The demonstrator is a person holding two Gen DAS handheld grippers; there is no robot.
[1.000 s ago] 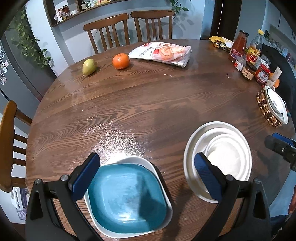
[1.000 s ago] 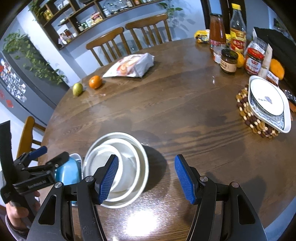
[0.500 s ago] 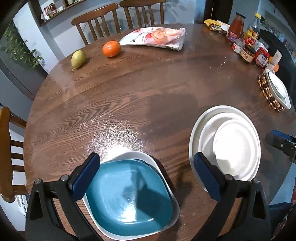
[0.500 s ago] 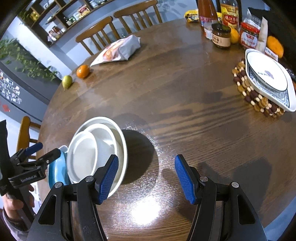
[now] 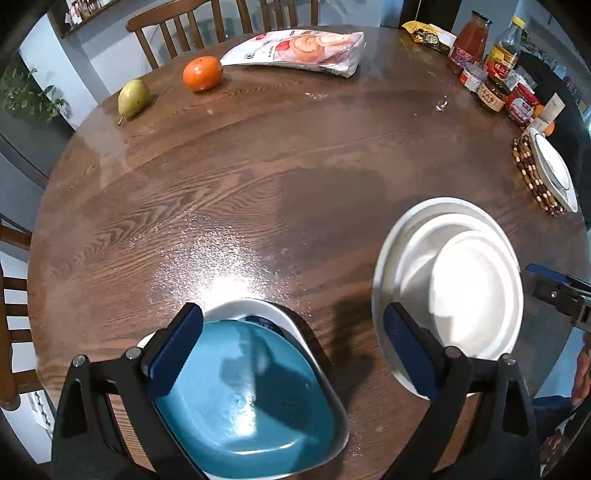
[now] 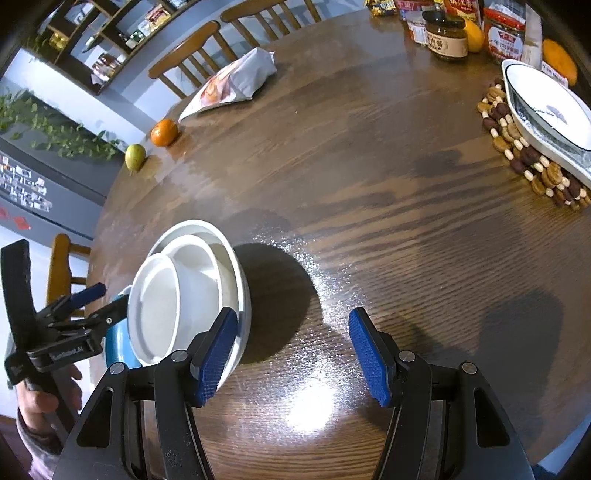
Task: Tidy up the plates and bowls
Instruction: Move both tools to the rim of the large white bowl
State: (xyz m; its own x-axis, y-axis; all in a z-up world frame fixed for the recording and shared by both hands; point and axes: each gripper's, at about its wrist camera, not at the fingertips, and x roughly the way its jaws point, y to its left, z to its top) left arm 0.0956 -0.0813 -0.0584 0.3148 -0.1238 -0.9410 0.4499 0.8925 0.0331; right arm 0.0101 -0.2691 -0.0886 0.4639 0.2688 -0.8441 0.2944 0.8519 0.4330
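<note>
Closer now, both cameras loom over the white stack (image 6: 192,291) and teal bowl (image 5: 243,402) near the tabletop (image 5: 258,177) edge. Left gripper (image 5: 291,343) and right gripper (image 6: 291,354) fingers gape, empty. Glazed, stiff, slippery, breakable: grip rims.

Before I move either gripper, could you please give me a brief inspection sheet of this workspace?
Surface: round wooden table, glossy, with lamp glare near the front.
Job's things: blue bowl sitting in a white dish; stack of white bowls nested on a white plate, beside it.
Clutter: pear, orange, snack bag, jars and bottles, patterned dish on a beaded trivet.
Grippers: left gripper open above the blue bowl; right gripper open, over bare table beside the white stack.
Cables: nothing seen.
Surroundings: wooden chairs, wall shelves, trailing plant.
</note>
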